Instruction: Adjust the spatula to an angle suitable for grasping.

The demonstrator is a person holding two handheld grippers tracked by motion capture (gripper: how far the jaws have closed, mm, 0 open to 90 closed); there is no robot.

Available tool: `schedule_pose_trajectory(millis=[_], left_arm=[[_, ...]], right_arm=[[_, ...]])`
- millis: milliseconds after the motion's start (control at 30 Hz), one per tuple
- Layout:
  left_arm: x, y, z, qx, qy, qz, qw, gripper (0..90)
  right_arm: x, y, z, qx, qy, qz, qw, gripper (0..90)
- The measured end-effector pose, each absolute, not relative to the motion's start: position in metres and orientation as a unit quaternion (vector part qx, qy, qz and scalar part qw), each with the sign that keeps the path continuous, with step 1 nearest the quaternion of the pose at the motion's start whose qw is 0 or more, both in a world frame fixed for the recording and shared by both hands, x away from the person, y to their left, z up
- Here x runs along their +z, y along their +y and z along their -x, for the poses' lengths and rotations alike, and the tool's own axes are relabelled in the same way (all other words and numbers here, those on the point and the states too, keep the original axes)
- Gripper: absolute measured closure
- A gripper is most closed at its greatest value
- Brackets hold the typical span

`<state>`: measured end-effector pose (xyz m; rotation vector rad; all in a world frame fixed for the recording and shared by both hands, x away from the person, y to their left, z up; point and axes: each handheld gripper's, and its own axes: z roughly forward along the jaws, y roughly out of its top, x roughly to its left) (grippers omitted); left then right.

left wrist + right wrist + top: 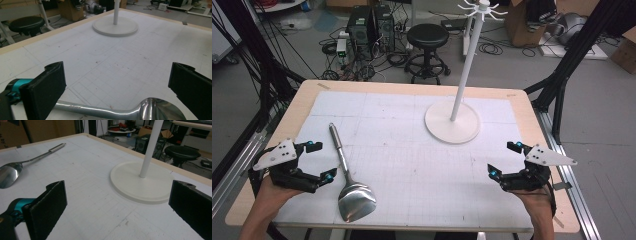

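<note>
One metal spatula (pixel 347 180) is seen lying flat on the white gridded mat of the bench (pixel 412 90), toward the near left part of the mat, with its broad blade nearest the person and its handle pointing away toward the far edge. One white stand (pixel 453 121) is placed on the far right part of the mat: a single round base with a single upright pole, topped by a ring of hooks.

Two grippers are counted, each held in one hand. The left gripper (pixel 323 161) is held just beside the spatula, on its left, with its two jaws set wide apart and nothing between them; in the left gripper view the spatula (pixel 120 110) is seen lying across the bottom, just below and in front of the jaws, untouched. The right gripper (pixel 503 160) is held near the right edge of the mat, well apart from the spatula, with its two jaws likewise spread and empty; in the right gripper view the stand (pixel 142 182) is seen ahead and the spatula (pixel 27 162) far off to the left.

One black round stool (pixel 427 36) is seen on the floor beyond the bench.
</note>
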<state>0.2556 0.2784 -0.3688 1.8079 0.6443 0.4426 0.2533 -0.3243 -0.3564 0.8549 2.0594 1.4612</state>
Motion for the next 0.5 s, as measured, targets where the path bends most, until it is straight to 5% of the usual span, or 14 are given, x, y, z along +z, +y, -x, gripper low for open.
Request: schedule_pose_trajectory(millis=[500], left_arm=[[-0.3693, 0.2845, -0.2553, 0.192, 0.281, -0.757, 0.557, 1.7]], right_arm=[[-0.3582, -0.3263, -0.2584, 0.536, 0.748, -0.314, 0.231, 0.6]])
